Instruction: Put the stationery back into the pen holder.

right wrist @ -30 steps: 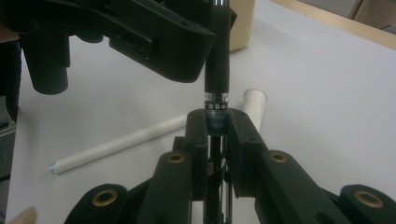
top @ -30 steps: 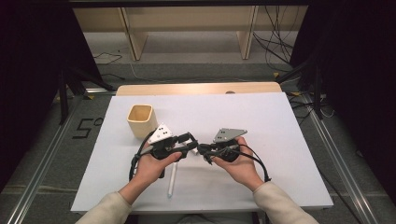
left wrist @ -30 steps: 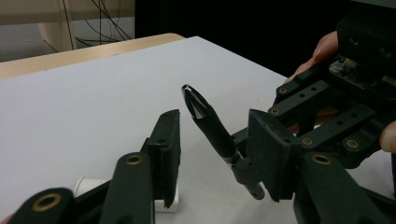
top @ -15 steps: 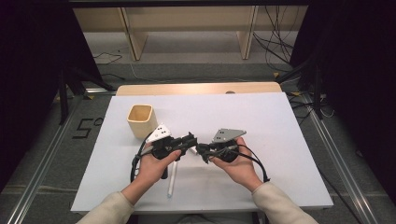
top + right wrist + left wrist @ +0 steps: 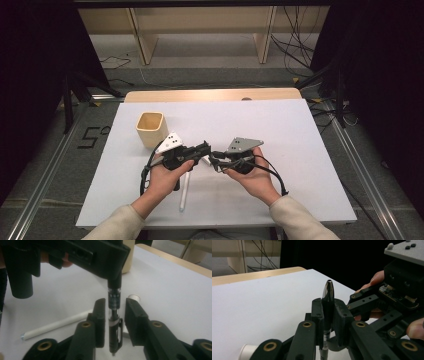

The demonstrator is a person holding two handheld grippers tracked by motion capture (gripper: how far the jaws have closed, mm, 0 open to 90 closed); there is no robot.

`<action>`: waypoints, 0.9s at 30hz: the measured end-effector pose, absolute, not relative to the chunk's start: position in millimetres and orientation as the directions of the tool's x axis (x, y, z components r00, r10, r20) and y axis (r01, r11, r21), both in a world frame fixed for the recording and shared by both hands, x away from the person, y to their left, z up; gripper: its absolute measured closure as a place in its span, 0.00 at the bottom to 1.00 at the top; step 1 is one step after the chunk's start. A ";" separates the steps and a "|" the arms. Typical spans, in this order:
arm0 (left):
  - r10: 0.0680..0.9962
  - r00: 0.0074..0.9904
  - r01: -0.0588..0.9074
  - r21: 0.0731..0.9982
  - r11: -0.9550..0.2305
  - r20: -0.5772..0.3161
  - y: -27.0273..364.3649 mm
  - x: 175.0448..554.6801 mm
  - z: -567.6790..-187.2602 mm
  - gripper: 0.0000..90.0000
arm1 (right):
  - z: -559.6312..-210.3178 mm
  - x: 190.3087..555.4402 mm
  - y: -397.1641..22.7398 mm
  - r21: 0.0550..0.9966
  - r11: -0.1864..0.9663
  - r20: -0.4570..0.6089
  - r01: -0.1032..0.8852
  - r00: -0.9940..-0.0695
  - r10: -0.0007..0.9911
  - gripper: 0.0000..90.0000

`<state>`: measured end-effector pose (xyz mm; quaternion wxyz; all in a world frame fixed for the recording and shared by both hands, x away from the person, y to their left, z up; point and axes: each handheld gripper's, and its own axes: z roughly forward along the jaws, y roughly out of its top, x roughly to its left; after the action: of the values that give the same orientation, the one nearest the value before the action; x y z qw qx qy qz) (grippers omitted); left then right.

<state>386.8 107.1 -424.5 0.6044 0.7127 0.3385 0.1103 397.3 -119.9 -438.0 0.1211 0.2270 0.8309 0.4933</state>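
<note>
Table (image 5: 300, 150), white top, carries everything; hands meet over its middle, a bit toward the near edge. Cup (image 5: 151, 128), tan, stands nearer the far left corner, just beyond the left hand, open side up, likely where pens end up. White stick (image 5: 183, 192) lies loose on the table by the near edge under the left hand, untouched.

Left claw (image 5: 328, 315) is clamped tight on the pen (image 5: 327, 305): black barrel pinched between both pads, metal tip sticking out past them. Grip sits on the tip half, so the rest hangs free for the other hand.

Right claw (image 5: 114, 312) faces the left one, jaws apart and just been opening; the pen's clip end (image 5: 115, 335) runs between the pads with gaps showing on both sides, so no squeeze there now. Looks like a handover or a pull-apart step: left holds, right has let go or is resetting its bite.

Pen is off the table, held level-ish between the two claws above mid-table, cup well to its left. Small white cap-like piece (image 5: 133, 298) lies on the table just past the right claw.
</note>
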 end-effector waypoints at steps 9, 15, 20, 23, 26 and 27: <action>0.643 0.733 0.323 0.945 -0.042 -0.222 115.7 388.7 -418.8 0.89 | -438.6 398.5 -123.5 0.884 0.383 0.027 0.269 -0.847 0.531 0.61; 0.668 0.717 0.297 0.954 -0.033 -0.200 125.1 390.4 -410.5 0.89 | -440.6 398.9 -126.8 0.882 0.376 0.033 0.284 -0.833 0.553 0.54; 0.690 0.700 0.273 0.962 -0.023 -0.182 134.8 392.2 -402.9 0.89 | -442.3 400.4 -130.0 0.873 0.379 0.048 0.306 -0.828 0.559 0.49; 0.703 0.688 0.262 0.965 -0.014 -0.177 140.4 393.4 -399.0 0.89 | -443.2 401.1 -131.3 0.871 0.378 0.053 0.314 -0.824 0.563 0.47; 0.717 0.676 0.252 0.968 -0.013 -0.166 145.9 394.4 -395.4 0.89 | -444.5 401.3 -132.8 0.871 0.375 0.055 0.319 -0.820 0.570 0.46; 0.721 0.673 0.250 0.968 -0.014 -0.163 147.9 394.7 -394.3 0.89 | -444.7 401.4 -133.5 0.870 0.376 0.052 0.319 -0.818 0.573 0.45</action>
<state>394.7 147.9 -394.3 0.6061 0.6849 0.3545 0.1946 401.4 -133.5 -444.7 0.1300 0.2721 0.8193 0.4877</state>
